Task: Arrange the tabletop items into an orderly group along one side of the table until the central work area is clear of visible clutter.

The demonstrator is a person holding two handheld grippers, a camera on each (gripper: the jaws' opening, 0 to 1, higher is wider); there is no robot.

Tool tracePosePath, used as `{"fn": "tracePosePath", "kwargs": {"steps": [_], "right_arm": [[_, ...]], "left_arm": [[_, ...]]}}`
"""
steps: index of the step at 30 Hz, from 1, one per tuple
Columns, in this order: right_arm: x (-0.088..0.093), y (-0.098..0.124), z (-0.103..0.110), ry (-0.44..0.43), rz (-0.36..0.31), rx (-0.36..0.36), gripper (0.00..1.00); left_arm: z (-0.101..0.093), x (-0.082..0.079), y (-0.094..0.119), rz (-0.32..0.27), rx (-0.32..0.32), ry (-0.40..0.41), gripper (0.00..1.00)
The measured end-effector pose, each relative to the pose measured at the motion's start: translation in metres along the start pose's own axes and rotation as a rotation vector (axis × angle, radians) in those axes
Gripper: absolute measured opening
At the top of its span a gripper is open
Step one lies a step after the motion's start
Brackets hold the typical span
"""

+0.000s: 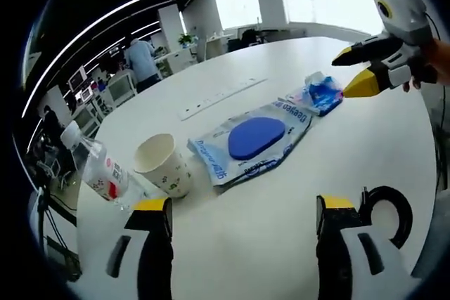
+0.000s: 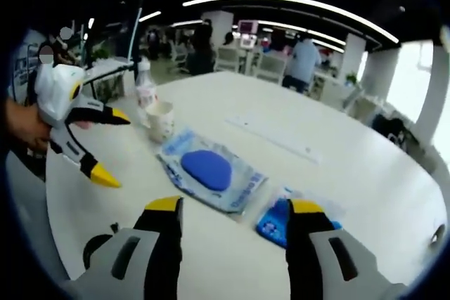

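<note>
On the white round table (image 1: 281, 194) a blue oval pad in a clear printed bag (image 1: 253, 142) lies in the middle. A small crumpled blue packet (image 1: 320, 94) sits beside it. My right gripper (image 1: 348, 74) hangs open just past that packet, its lower yellow tip close to it. In the right gripper view the packet (image 2: 273, 221) lies by the inner edge of the right jaw, and the gripper (image 2: 235, 212) is open with nothing held. My left gripper (image 1: 242, 209) is open over bare table, also seen open as the left gripper (image 2: 116, 149).
A paper cup (image 1: 165, 166) and a clear plastic bottle (image 1: 102, 170) stand near the table edge. A white power strip (image 1: 221, 96) lies farther in. A black tape roll (image 1: 387, 212) rests by my left gripper. Desks, chairs and a person (image 1: 143, 57) are beyond the table.
</note>
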State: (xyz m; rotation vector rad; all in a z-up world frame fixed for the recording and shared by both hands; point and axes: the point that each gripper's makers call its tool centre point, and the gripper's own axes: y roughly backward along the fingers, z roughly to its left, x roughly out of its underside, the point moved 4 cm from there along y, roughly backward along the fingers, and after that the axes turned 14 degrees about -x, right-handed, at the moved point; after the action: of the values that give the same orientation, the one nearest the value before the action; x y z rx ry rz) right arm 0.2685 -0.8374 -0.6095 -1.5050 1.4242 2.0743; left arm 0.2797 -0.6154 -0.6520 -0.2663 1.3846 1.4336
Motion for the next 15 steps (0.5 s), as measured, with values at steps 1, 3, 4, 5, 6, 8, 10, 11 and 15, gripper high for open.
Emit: {"fn": "tracePosePath", "kwargs": {"steps": [1, 3, 4, 5, 6, 8, 10, 11, 15], "right_arm": [[-0.001, 0.003, 0.001, -0.006, -0.004, 0.003, 0.6], [-0.002, 0.008, 0.002, -0.017, -0.01, 0.009, 0.63], [-0.002, 0.009, 0.003, -0.021, -0.01, 0.011, 0.65], [-0.001, 0.012, 0.004, -0.031, -0.008, 0.016, 0.67], [0.0, 0.013, 0.005, -0.043, -0.003, 0.022, 0.72], [0.003, 0.017, 0.005, -0.056, -0.001, 0.039, 0.81], [0.003, 0.022, 0.007, -0.064, -0.006, 0.044, 0.84], [0.004, 0.024, 0.008, -0.067, -0.002, 0.047, 0.85], [0.001, 0.031, 0.014, -0.077, -0.017, 0.061, 0.91]], "left_arm": [[-0.001, 0.0, 0.001, 0.0, 0.003, 0.003, 0.9], [-0.002, -0.001, 0.003, -0.006, 0.01, 0.011, 0.94], [-0.003, -0.002, 0.005, -0.01, 0.014, 0.012, 0.94], [-0.003, -0.002, 0.006, -0.014, 0.017, 0.013, 0.95], [-0.004, -0.003, 0.006, -0.017, 0.022, 0.015, 0.96], [-0.005, -0.004, 0.009, -0.024, 0.032, 0.019, 0.99], [-0.006, -0.008, 0.012, -0.054, 0.048, 0.041, 1.0], [-0.008, -0.012, 0.015, -0.085, 0.066, 0.07, 1.0], [-0.006, -0.014, 0.021, -0.09, 0.076, 0.081, 1.0]]}}
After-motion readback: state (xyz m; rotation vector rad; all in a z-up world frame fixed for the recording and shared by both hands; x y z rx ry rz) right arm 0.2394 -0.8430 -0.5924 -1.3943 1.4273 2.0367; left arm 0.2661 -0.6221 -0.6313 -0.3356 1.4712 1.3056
